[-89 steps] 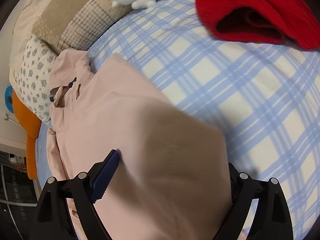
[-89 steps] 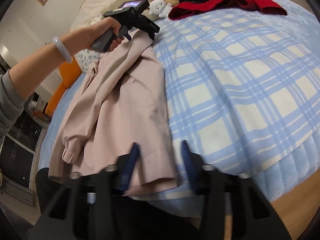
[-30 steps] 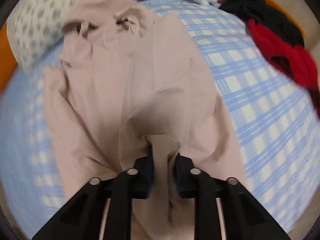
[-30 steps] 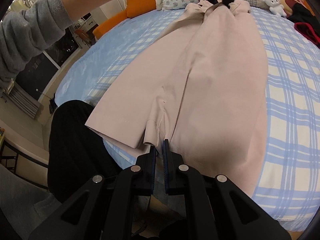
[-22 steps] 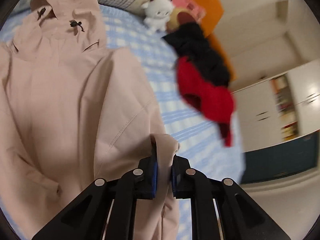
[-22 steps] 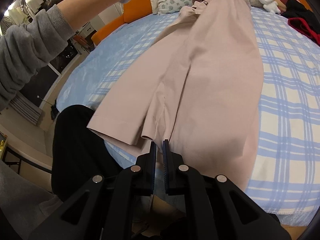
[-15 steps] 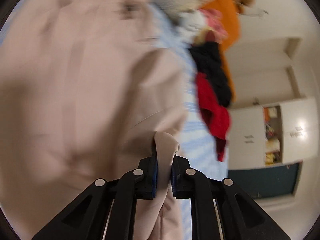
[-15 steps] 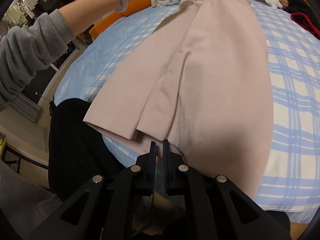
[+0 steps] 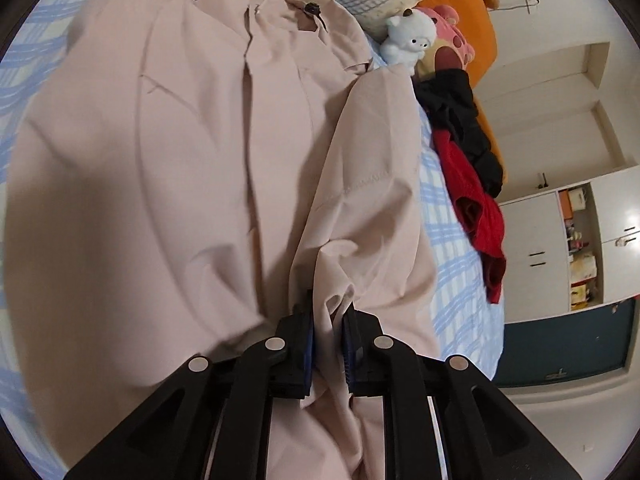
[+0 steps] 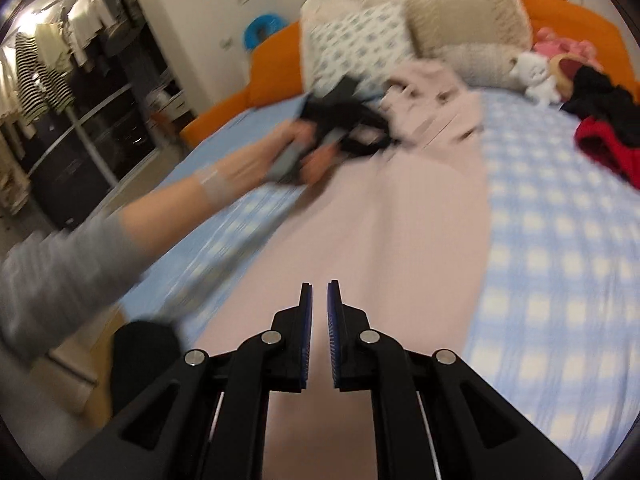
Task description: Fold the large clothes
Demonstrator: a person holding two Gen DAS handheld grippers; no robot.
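A pale pink hooded jacket (image 9: 180, 160) lies spread front-up on the blue checked bed cover (image 10: 560, 260). My left gripper (image 9: 328, 308) is shut on a bunched fold of its sleeve (image 9: 372, 184), which drapes over the jacket's right side. In the blurred right wrist view, a hand (image 10: 280, 156) holds that left gripper (image 10: 344, 124) low over the jacket's upper part (image 10: 400, 232). My right gripper (image 10: 319, 286) hangs above the jacket's lower half, its jaws nearly together with nothing between them.
A red garment (image 9: 476, 208) and a black one (image 9: 460, 112) lie at the bed's far right, beside a white plush toy (image 9: 408, 36). Pillows (image 10: 360, 44) and an orange headboard (image 10: 272, 68) stand behind. A dark trouser leg (image 10: 144, 344) is at the bed's near edge.
The left gripper has swung round with the sleeve fold still in it. The right gripper has come off the jacket's hem and risen, so its view now takes in the whole bed.
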